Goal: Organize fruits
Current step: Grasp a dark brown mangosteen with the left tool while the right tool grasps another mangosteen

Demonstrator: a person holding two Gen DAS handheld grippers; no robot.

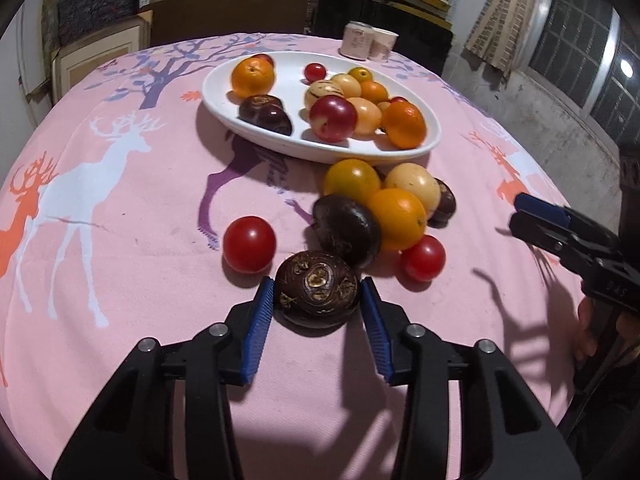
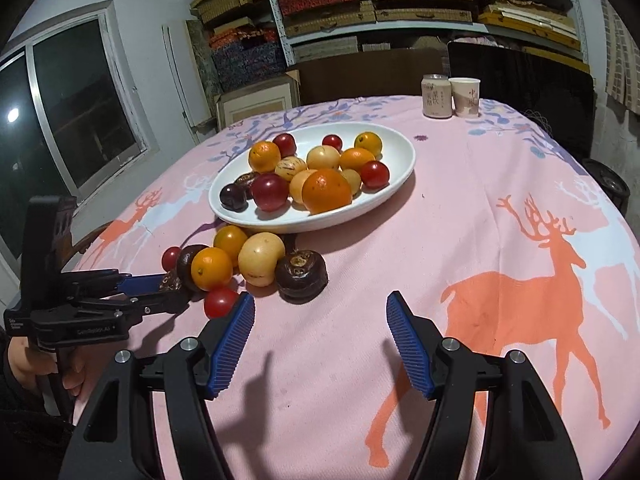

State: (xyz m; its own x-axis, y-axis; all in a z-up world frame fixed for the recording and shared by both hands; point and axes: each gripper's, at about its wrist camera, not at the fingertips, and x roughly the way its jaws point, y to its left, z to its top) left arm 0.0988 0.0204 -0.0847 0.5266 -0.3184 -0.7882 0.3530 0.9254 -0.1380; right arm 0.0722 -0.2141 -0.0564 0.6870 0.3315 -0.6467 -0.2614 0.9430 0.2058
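Your left gripper [image 1: 317, 294] has its blue ribbed fingers spread either side of a dark brown, round water chestnut [image 1: 317, 293] on the pink deer-print table [image 1: 120, 280], just in front of the white oval plate [image 1: 256, 124], while your right gripper [image 2: 320, 344] hangs wide open, holding nothing, nearby.
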